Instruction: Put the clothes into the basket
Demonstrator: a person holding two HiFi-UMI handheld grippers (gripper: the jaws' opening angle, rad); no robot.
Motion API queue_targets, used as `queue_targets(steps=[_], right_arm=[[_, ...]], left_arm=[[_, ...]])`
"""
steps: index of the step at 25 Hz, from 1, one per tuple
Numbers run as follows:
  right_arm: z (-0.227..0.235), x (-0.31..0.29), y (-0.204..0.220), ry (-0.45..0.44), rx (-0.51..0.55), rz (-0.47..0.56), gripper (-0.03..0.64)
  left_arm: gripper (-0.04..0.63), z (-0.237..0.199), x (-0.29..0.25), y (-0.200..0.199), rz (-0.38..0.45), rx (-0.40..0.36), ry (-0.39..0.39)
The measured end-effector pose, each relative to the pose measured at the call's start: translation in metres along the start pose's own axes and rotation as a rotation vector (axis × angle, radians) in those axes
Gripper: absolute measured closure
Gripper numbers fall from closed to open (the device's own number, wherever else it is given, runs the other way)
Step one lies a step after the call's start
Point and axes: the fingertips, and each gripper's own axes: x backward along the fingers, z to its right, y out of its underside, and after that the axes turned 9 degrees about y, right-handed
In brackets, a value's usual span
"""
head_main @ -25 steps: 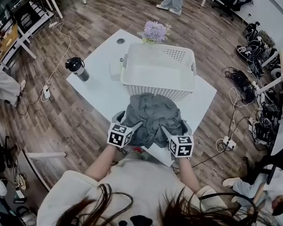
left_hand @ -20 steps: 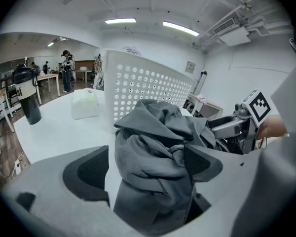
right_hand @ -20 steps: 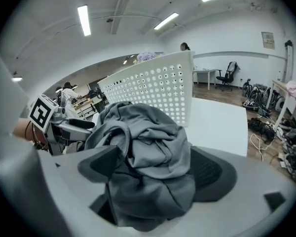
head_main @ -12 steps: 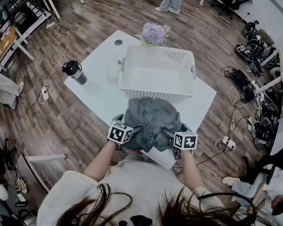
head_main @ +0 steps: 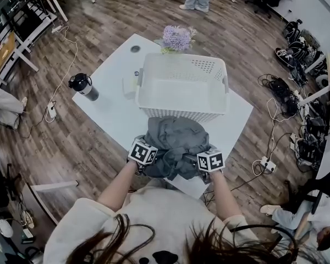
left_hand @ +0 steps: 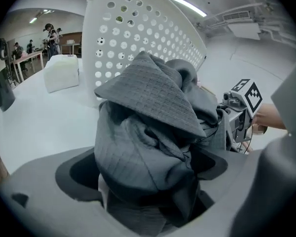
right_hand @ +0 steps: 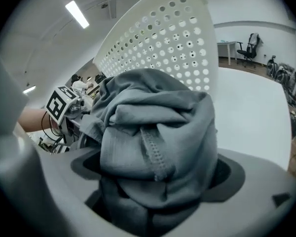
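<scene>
Looking steeply down in the head view, a person stands at a white table (head_main: 113,111) with a gripper in each hand. A bunched heap of grey clothes (head_main: 175,142) lies at the table's near edge. It touches the front wall of a white perforated basket (head_main: 182,113) and is not inside it.

The left gripper (head_main: 152,159) is at the heap's left side and the right gripper (head_main: 202,164) at its right side. In the left gripper view the jaws are opening and spread wide. Folds of grey cloth fill the gap between them, and the basket wall rises just behind. The right gripper view shows the same: jaws opening, wide apart, cloth bunched between them.

A dark bottle (head_main: 82,85) stands at the table's left corner. Purple flowers (head_main: 176,37) sit just beyond the basket.
</scene>
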Motion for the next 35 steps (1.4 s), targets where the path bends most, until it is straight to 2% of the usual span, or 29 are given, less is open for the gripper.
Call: queue_targets(steps=[6, 8, 10, 13, 15, 19, 25, 29, 35], right_arm=[[-0.020, -0.006, -0.006, -0.042, 0.082, -0.025, 0.074], [-0.030, -0.007, -0.006, -0.077, 0.078, -0.032, 0.144], [-0.035, -0.008, -0.003, -0.102, 0.052, -0.038, 0.196], [-0.039, -0.008, -0.001, -0.119, 0.020, -0.046, 0.261], [-0.042, -0.008, -0.001, -0.129, 0.009, -0.042, 0.286], [-0.048, -0.004, -0.003, -0.120, 0.045, -0.005, 0.322], [-0.062, 0.011, -0.011, -0.105, 0.118, 0.076, 0.333], [-0.065, 0.033, -0.019, -0.105, 0.164, 0.132, 0.333], [-0.077, 0.073, -0.048, -0.094, 0.256, 0.239, 0.334]], left_arm=[[0.057, 0.007, -0.010, -0.004, -0.025, -0.029, -0.025], [0.077, 0.010, -0.009, -0.005, -0.038, -0.032, -0.034], [0.111, 0.017, -0.010, -0.006, -0.042, -0.027, -0.007], [0.332, 0.035, -0.016, -0.006, -0.007, 0.015, 0.064], [0.381, 0.040, -0.019, -0.004, 0.024, 0.040, 0.085], [0.413, 0.043, -0.020, -0.007, 0.027, 0.040, 0.109], [0.440, 0.050, -0.010, -0.013, 0.057, 0.019, 0.128], [0.443, 0.067, 0.003, -0.024, 0.121, -0.010, 0.142], [0.443, 0.089, 0.041, -0.054, 0.238, -0.100, 0.104]])
